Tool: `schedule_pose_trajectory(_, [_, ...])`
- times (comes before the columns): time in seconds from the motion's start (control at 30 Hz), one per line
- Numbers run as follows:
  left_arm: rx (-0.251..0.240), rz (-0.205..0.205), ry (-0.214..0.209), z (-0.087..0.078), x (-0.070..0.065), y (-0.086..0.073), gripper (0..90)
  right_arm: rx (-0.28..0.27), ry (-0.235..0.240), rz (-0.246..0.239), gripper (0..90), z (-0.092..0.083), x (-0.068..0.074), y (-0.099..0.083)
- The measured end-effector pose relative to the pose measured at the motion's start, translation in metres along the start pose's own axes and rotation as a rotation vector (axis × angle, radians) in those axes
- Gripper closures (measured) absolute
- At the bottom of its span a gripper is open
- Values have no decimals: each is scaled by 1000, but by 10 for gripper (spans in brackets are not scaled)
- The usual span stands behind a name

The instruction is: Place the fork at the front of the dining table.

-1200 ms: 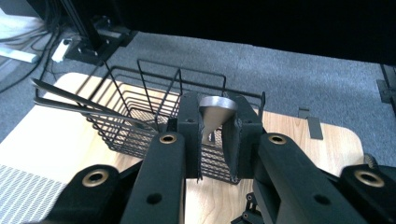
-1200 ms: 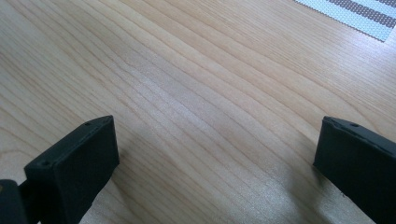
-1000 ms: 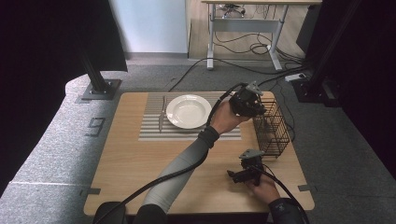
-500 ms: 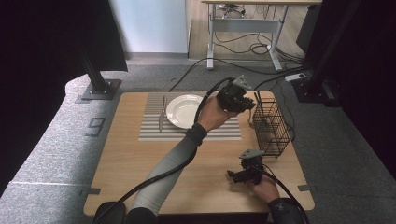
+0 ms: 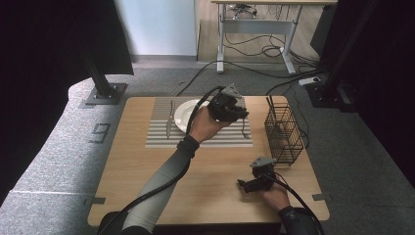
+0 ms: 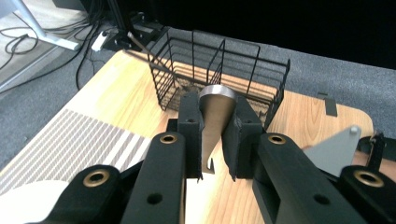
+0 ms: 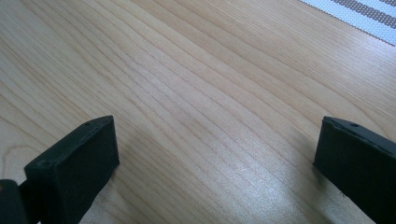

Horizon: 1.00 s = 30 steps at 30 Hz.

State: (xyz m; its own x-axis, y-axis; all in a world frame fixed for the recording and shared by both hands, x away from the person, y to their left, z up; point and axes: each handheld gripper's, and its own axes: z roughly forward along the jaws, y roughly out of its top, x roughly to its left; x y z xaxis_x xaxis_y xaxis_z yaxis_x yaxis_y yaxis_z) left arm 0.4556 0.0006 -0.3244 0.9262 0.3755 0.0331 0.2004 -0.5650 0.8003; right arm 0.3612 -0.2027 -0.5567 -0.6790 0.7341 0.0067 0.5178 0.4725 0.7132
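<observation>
Nearest us, our right tool [image 5: 243, 184] rests spread on the surface [image 5: 147, 171]. Farther off, our left tool [image 6: 212, 133] pinches a fork [image 6: 213, 116] by its handle above the placemat [image 5: 161, 139]; we risk it slipping, or clipping the plate [image 5: 183, 115].

left gripper [image 5: 243, 113] | carried from wire basket [image 5: 284, 134] toward plate [image 5: 182, 115] | utensil [image 6: 214, 122] clamped

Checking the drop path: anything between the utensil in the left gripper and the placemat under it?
Nothing visible. The left gripper is shut on a metal utensil handle, above the right part of the striped placemat, beside the plate. Its working end is hidden. The wire basket stands off to the side.
</observation>
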Motion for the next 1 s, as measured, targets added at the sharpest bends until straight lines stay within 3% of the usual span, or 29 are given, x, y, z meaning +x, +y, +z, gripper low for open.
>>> schedule_pose_trajectory(0.37, [22, -53, -13, -1, 1, -49, 779, -5, 13, -2, 108, -6, -2, 3])
schedule_pose_trajectory(0.77, [16, -40, -22, -8, -9, -66, 779, -76, 48, -12, 126, -15, -9, 30])
schedule_pose_trajectory(0.93, [16, -32, -25, -11, -13, -71, 779, -114, 68, 6, 145, -16, -11, 50])
schedule_pose_trajectory(1.0, [14, -31, -27, -12, -14, -72, 779, -132, 76, -15, 189, -18, -10, 63])
